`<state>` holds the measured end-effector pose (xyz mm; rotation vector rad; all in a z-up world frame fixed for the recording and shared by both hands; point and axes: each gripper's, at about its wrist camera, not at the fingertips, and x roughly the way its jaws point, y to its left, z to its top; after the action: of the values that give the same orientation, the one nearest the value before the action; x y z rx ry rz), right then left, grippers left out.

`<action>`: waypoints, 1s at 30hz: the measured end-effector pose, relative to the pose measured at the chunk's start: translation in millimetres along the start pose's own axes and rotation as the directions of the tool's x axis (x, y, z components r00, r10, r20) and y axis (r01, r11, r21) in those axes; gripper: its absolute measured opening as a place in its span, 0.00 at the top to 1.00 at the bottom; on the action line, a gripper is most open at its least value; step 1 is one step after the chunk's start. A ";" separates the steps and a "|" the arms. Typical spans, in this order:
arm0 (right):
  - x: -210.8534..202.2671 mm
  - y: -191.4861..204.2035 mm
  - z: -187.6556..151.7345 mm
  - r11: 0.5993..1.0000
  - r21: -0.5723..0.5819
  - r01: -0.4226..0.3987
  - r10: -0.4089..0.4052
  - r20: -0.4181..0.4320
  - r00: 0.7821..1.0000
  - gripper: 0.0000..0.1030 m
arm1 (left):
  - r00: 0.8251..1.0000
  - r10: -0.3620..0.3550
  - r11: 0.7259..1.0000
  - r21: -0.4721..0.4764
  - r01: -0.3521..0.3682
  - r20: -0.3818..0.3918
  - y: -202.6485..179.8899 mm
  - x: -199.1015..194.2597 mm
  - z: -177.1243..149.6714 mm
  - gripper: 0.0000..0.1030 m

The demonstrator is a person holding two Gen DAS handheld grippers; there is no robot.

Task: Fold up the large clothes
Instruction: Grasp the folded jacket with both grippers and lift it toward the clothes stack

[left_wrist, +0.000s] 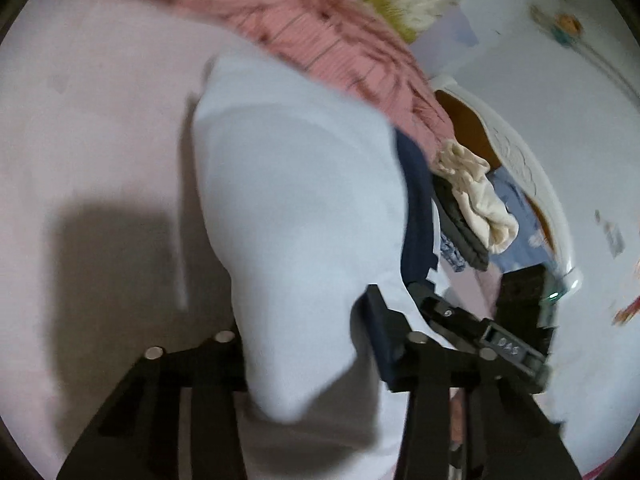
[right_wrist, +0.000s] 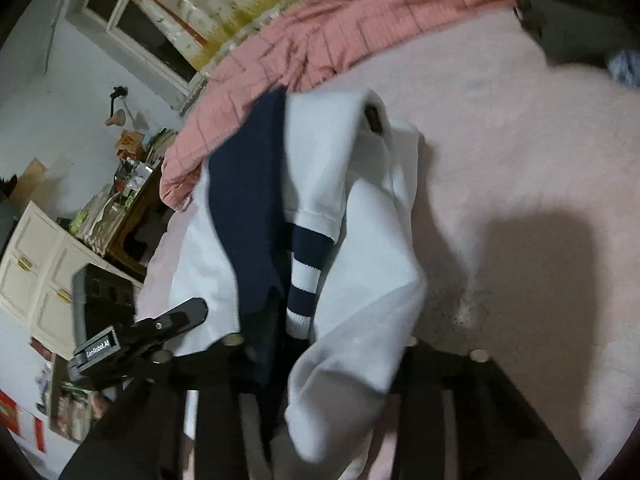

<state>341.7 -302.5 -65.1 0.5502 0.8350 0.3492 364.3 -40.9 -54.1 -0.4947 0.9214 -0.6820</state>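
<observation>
white and navy garment [left_wrist: 296, 184], bunched between both clenched grippers [left_wrist: 316, 360] [right_wrist: 320, 364]: to be laid flat on pink bedding [left_wrist: 100, 120], edges kept aligned.

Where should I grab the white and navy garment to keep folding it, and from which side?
Grip the white and navy garment at its near bunched edge, coming from the near side of the pink bed surface. That edge already hangs toward the hand-held grippers; the far end lies against the pink checked cloth.
</observation>
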 end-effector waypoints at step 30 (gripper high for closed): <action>-315.8 8.8 139.4 0.907 -0.138 0.399 -0.227 0.637 0.736 0.70 | 0.910 -0.374 0.783 0.586 0.208 0.177 -352.0 71.9 116.7 0.64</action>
<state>250.9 -496.8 205.5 0.2259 0.2258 -0.0476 381.7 -323.3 196.2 -0.1983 0.3338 -1.0933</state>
